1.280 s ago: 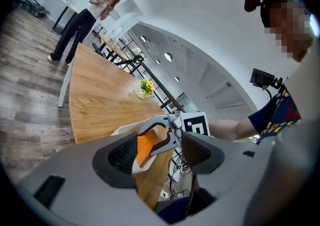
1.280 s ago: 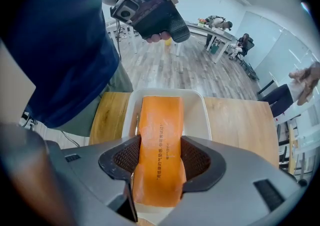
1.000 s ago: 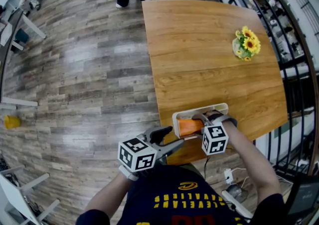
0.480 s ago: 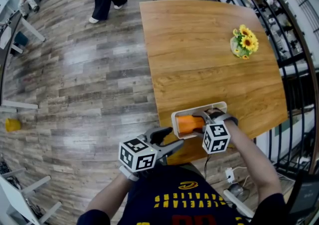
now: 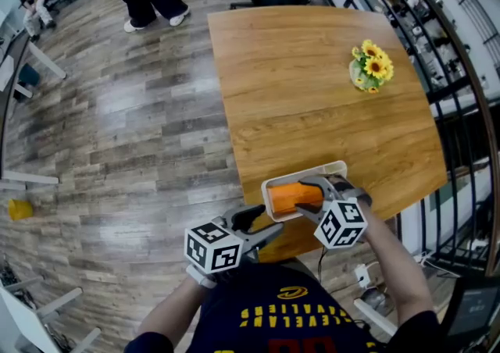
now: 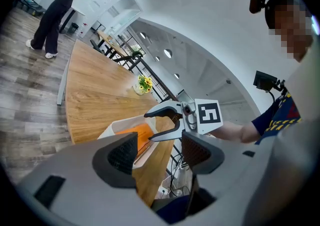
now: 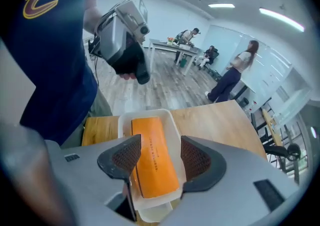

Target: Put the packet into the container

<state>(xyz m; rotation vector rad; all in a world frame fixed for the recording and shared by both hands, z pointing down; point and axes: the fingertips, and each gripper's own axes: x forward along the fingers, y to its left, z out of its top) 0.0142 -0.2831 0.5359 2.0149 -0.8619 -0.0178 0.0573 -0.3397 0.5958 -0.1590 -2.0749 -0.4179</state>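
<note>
Right gripper view, packet (image 7: pixel 153 156) in container (image 7: pixel 145 113), below tongs (image 7: pixel 160 143)

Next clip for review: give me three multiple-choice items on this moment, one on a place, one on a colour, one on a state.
1. Where does the orange packet lie?
A) beside the container
B) inside the white container
C) under the container

2. What colour are the flowers on the table?
A) yellow
B) red
C) blue

3. How do the right gripper's jaws stand?
A) shut on the packet
B) shut, empty
C) apart, pads off the packet

Key:
1 B: the right gripper view shows it lying within the white walls.
2 A: the head view shows yellow blooms.
3 C: the jaws have just been opening and stand apart; the packet seen between them rests untouched in the container.
</note>
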